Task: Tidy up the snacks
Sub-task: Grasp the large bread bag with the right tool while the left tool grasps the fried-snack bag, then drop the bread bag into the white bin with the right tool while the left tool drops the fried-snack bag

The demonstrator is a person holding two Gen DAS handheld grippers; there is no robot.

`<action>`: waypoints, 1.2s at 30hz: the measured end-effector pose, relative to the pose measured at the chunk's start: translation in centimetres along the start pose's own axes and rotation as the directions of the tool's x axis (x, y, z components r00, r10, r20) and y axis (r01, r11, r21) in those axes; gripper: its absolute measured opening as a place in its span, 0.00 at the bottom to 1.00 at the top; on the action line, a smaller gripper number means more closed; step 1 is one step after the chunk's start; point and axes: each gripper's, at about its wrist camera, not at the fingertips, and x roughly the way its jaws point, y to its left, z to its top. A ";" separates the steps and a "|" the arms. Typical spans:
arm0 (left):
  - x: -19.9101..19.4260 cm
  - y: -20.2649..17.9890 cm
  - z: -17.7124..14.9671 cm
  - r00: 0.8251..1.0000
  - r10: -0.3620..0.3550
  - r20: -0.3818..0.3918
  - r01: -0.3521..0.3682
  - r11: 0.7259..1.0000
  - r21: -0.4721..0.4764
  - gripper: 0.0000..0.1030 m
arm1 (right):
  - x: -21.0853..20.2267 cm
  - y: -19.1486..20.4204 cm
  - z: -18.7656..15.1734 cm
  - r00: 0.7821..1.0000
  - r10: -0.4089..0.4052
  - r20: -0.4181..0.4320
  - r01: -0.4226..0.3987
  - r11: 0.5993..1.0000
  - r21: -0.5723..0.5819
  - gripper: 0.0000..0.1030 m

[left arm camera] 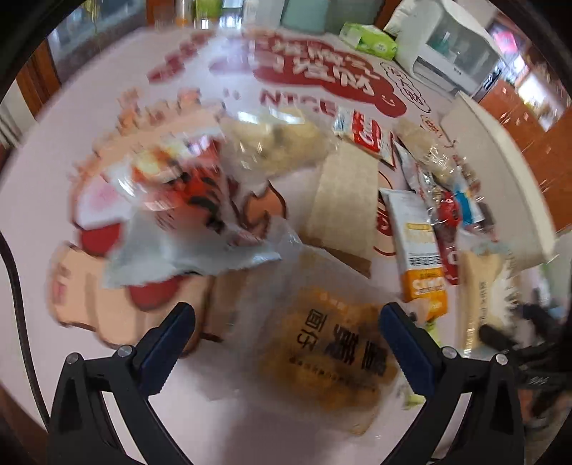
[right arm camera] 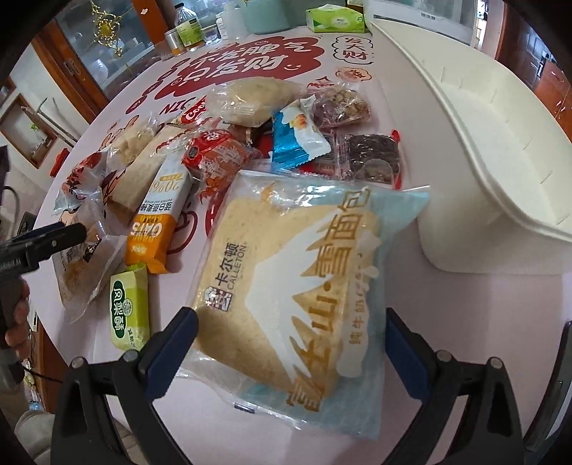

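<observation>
Right claw (right arm camera: 291, 343) spread over bread bag (right arm camera: 286, 272); pink table (right arm camera: 447, 297).

left view's tiger-print packet (left arm camera: 186, 204) is smeared by blur (print unreadable).

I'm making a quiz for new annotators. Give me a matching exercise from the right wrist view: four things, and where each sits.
1. bread bag
2. white bin
3. green packet
4. tissue box

A. far edge of the table
B. between the right gripper fingers
C. right of the snacks
D. left of the bread bag

Pairs: 1-B, 2-C, 3-D, 4-A
</observation>
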 end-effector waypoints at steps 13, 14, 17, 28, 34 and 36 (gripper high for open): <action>0.0 -4.6 -1.7 0.995 -0.094 -0.019 0.095 0.988 0.122 0.67 | -1.4 0.0 0.2 0.998 0.000 0.057 0.000 1.000 0.000 0.46; -0.3 -4.9 -1.8 0.996 -0.089 -0.009 0.089 0.988 0.126 0.64 | -1.7 -0.2 0.2 0.998 0.010 0.068 -0.011 1.000 0.007 0.37; -1.7 -6.2 -2.1 0.998 -0.042 0.047 0.034 0.988 0.153 0.57 | -2.9 -0.6 0.2 0.994 0.027 0.104 -0.028 1.000 0.006 0.25; -10.0 -11.7 -1.4 0.925 0.068 0.374 -0.190 0.935 0.301 0.55 | -8.8 0.5 0.2 0.965 0.026 0.263 -0.017 0.999 -0.037 0.15; -11.8 -17.2 2.5 0.873 0.022 0.487 -0.224 0.905 0.361 0.55 | -14.8 -0.6 2.0 0.896 -0.092 0.435 0.102 0.995 0.000 0.16; -11.8 -19.7 3.8 0.850 0.003 0.527 -0.237 0.895 0.378 0.55 | -16.7 -1.9 2.9 0.854 -0.182 0.487 0.176 0.983 0.059 0.16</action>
